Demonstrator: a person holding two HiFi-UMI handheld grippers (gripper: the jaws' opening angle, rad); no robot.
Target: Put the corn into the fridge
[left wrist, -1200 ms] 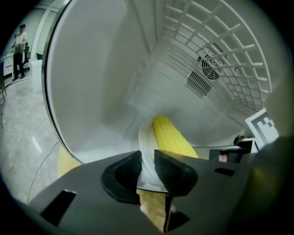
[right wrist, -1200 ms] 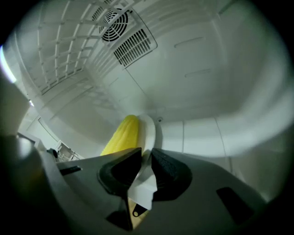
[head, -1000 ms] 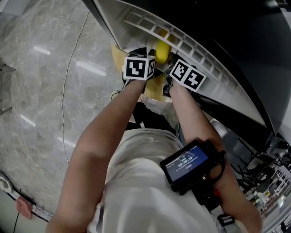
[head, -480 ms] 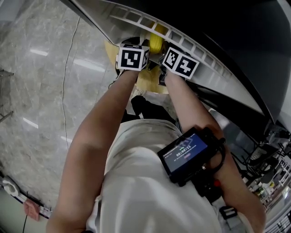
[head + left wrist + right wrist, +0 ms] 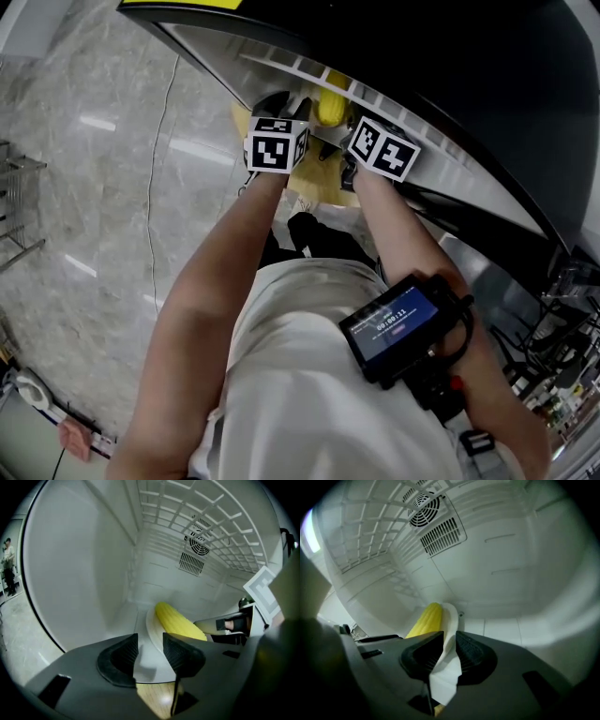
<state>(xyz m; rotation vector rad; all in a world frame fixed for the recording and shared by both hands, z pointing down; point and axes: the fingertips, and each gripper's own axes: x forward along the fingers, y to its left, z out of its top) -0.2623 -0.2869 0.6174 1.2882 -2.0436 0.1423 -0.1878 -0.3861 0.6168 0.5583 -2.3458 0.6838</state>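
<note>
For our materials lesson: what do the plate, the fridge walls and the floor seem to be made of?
Plate: smooth white top, perhaps ceramic or melamine; its underside looks tan, with wood-like grain.
Fridge walls: glossy white moulded plastic, judging by soft highlights and rounded corners.
Floor: polished grey stone or stone-look tile, veined and reflecting lights.

Screen (image 5: 398, 323) at the person's chest: white digits, apparently 00:00:11; the smaller line beneath is too small to read.
Left marker cube (image 5: 276, 147): black-and-white square code patterns, no letters.
Right marker cube (image 5: 384, 150): same kind of code patterns.
</note>
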